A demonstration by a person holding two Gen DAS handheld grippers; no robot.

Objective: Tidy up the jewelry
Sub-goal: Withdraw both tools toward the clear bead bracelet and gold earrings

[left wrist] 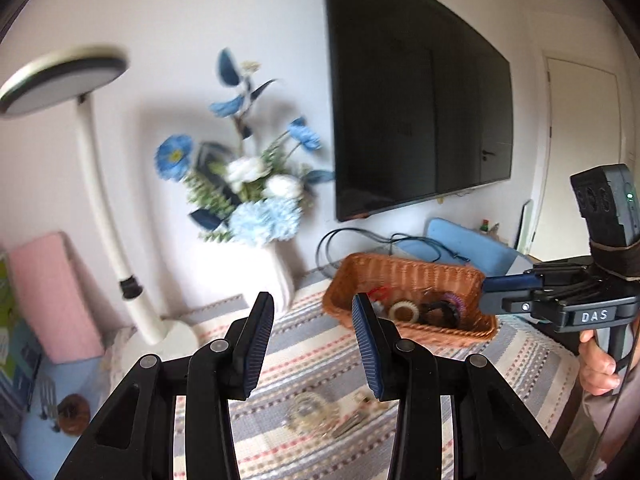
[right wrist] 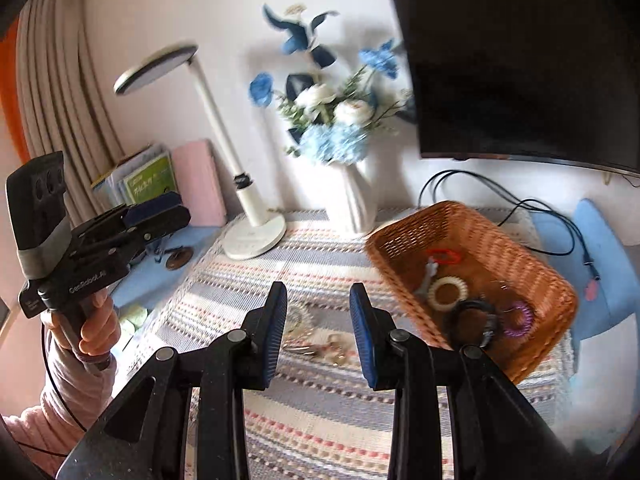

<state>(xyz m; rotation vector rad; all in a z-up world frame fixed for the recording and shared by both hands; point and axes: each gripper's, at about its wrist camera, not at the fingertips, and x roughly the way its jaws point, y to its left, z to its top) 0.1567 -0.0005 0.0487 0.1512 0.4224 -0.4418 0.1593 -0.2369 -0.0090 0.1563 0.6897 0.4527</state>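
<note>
A woven brown basket [left wrist: 404,270] [right wrist: 532,248] sits on a striped cloth and holds a cream ring [right wrist: 445,293], a purple coil tie [right wrist: 519,320], a black tie [right wrist: 474,317] and a red clip [right wrist: 444,257]. A clear coil bracelet [left wrist: 310,412] [right wrist: 298,316] and a small metal piece [right wrist: 334,350] lie loose on the cloth. My left gripper [left wrist: 313,344] is open and empty above the bracelet. My right gripper [right wrist: 318,334] is open and empty above the loose pieces. Each gripper shows in the other's view, the right one [left wrist: 490,294] beside the basket and the left one [right wrist: 172,208] at the far left.
A white desk lamp [right wrist: 244,236] and a white vase of blue flowers [right wrist: 354,196] stand at the back of the cloth [right wrist: 320,420]. A black TV [left wrist: 420,112] hangs on the wall. Books and a pink box [right wrist: 198,180] stand at the left. Black cables [right wrist: 520,208] trail behind the basket.
</note>
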